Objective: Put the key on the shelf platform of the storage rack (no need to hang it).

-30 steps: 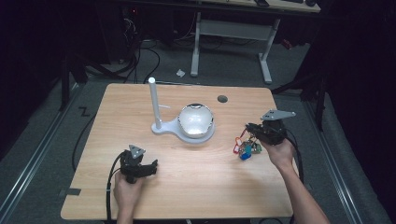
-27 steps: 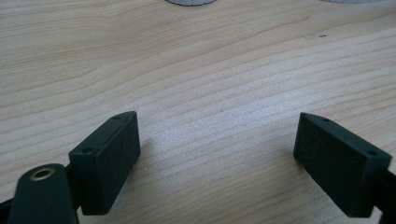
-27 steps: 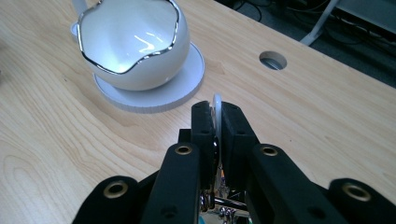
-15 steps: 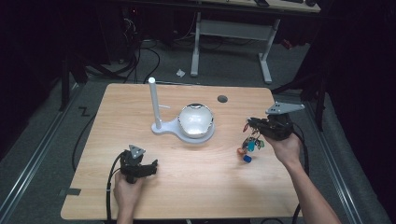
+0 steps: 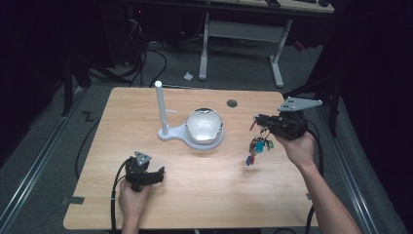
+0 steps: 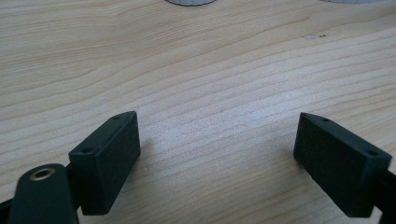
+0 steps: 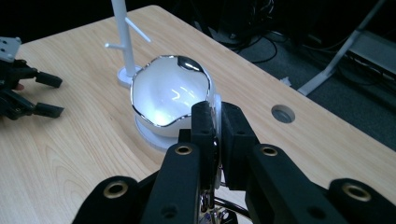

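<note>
Right gripper, fingers clamped on a key bunch, hangs it above open table; left gripper rests, fingers apart.

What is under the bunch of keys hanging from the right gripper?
Bare wooden table lies below the bunch of keys, which dangles clear of it from the shut right gripper. Nothing else sits under it.

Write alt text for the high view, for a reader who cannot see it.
The right gripper, shut on a dangling bunch of small colourful keychain trinkets, is held above the right side of a light wooden table. At the table's centre sits a white bowl-shaped dish on a white stand with an upright peg post. The left gripper rests open near the front edge.
</note>
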